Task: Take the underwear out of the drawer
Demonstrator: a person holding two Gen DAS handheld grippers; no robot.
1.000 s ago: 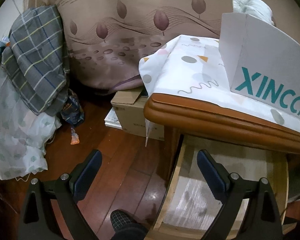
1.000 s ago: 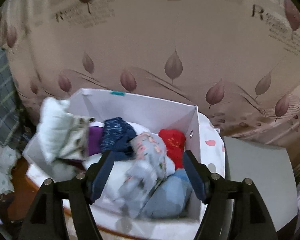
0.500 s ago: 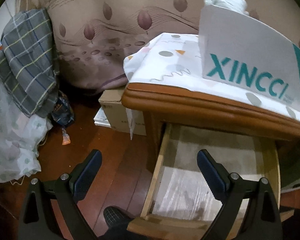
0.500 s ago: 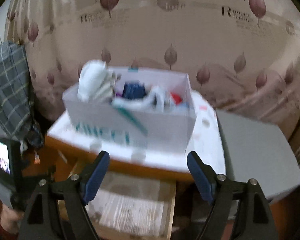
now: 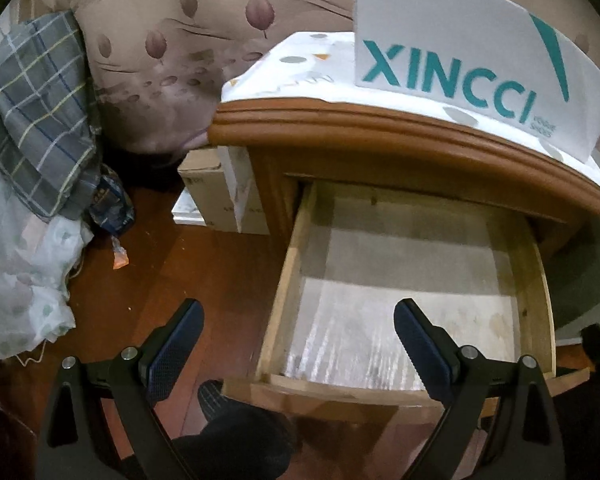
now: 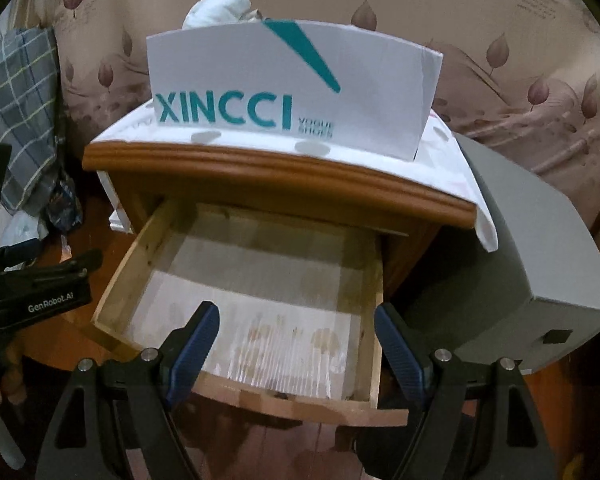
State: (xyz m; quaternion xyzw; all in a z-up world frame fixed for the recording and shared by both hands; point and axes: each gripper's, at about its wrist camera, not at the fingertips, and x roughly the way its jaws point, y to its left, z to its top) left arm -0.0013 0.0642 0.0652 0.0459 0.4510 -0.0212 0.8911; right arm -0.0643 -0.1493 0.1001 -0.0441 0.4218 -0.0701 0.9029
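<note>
The right gripper (image 6: 296, 338) has its jaws spread wide with nothing between them; its blue pads (image 6: 196, 340) hang over the front part of the drawer (image 6: 236, 240). The left gripper (image 5: 298, 340) is just as wide apart and holds nothing, one finger over the dark wooden floor (image 5: 204, 264), the other over the drawer's front right corner.

The drawer is pulled out of the wooden nightstand (image 6: 276, 178) toward the cameras, its long axis running side to side, parallel to the nightstand's front edge. Only its bare, pale lined bottom shows.

The underwear shows only as a white bundle (image 6: 216, 6) poking above the rim of the white shoebox (image 6: 292, 92) lettered XINCCI, which stands on the patterned cloth (image 5: 300, 68) covering the nightstand top; its long side faces the grippers. Which way any garment points cannot be told.

A grey box (image 6: 532, 248) stands just right of the nightstand. A plaid cloth (image 5: 40, 120) hangs at left, cardboard boxes (image 5: 220, 196) on the floor beside the nightstand.
</note>
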